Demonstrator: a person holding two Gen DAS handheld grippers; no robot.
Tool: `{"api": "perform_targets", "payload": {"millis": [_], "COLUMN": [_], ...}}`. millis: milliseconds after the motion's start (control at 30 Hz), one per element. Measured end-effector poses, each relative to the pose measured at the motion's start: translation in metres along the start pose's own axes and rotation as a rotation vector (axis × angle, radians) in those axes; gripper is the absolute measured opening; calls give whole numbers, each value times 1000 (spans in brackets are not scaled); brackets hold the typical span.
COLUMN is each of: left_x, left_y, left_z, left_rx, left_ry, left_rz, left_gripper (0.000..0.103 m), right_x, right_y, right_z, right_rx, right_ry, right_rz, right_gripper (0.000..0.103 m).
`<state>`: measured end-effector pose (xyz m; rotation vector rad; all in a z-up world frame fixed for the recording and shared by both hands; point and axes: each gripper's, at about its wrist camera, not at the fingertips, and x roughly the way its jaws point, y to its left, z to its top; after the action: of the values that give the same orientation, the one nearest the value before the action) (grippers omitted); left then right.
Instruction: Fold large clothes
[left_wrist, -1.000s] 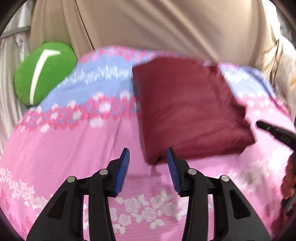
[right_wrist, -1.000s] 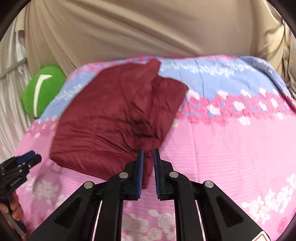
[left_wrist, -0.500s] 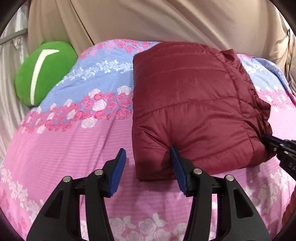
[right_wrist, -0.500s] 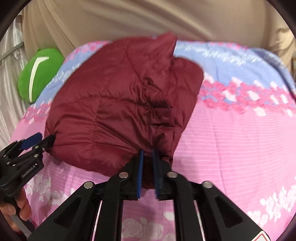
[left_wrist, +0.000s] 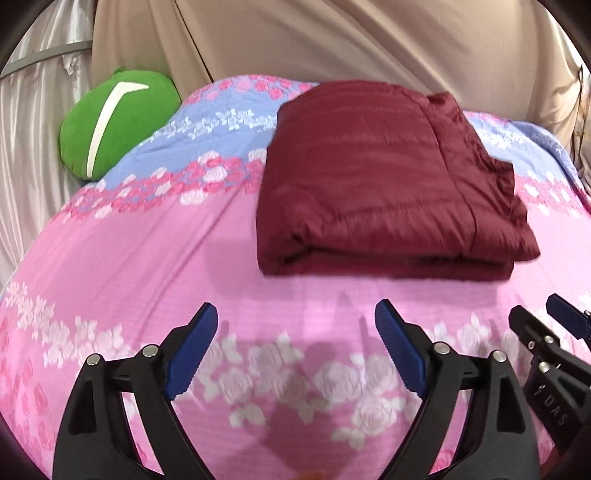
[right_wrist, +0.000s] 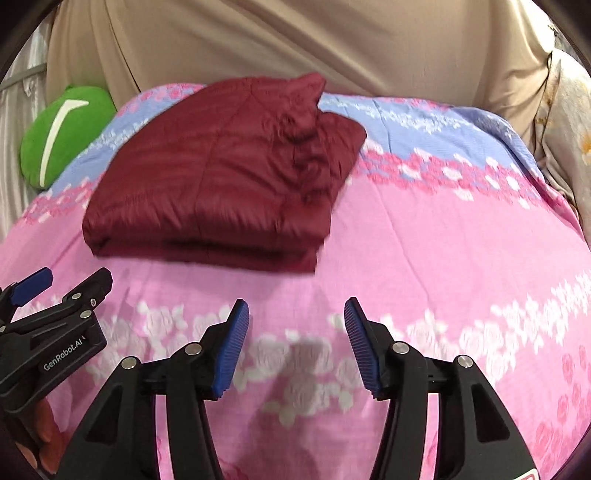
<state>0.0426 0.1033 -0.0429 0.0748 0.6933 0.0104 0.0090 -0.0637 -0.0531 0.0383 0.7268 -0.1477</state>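
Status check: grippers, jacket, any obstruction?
Left gripper open, empty. Right gripper open, empty. Maroon jacket folded on floral bedspread. Nothing blocking; green cushion off aside.

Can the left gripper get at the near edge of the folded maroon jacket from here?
Probably yes. The left gripper is open, holds nothing, and only bare floral bedspread lies between it and the maroon jacket. The right gripper sits off to the side.

Looks like a home bedroom: bed under a pink-and-blue floral cotton bedspread, round green plush cushion, beige draped curtain behind.
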Motion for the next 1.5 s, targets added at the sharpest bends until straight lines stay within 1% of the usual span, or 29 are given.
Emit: {"api": "perform_targets", "payload": {"millis": [67,133,167,233,433,567,733,900,1500], "left_x": [-2,-5,-6,-7,-7,-7,-3,-3,-4], "left_y": [0,1,1,0,-6,-12,-13,-14,-16], "left_z": [-3,-5,-5,-7,-10,-11,-10,-11,-11], "left_rx": [-8,-18,-21,-25,-4,18,16,22,26], "left_ry": [0,-11,-14,-12,-5,-3,17,15,14], "left_rz": [-4,8,12,24,13,35,44,58,62], "left_gripper": [86,89,90,92,92,92,92,91,89], "right_x": [1,-2,-3,-4,-4,-3,-3,-2,-2], "right_y": [0,-2,-1,1,4,8,11,11,12], "right_z": [-4,-6,-6,-7,-8,-9,-10,-10,-11], "right_rx": [2,6,6,1,-15,-13,-18,-19,-15], "right_ry": [17,1,-2,-2,-13,-7,-3,-1,-2], "right_rz": [9,10,9,7,1,-8,-18,-20,-30], "right_gripper": [56,62,63,65,69,69,69,69,69]}}
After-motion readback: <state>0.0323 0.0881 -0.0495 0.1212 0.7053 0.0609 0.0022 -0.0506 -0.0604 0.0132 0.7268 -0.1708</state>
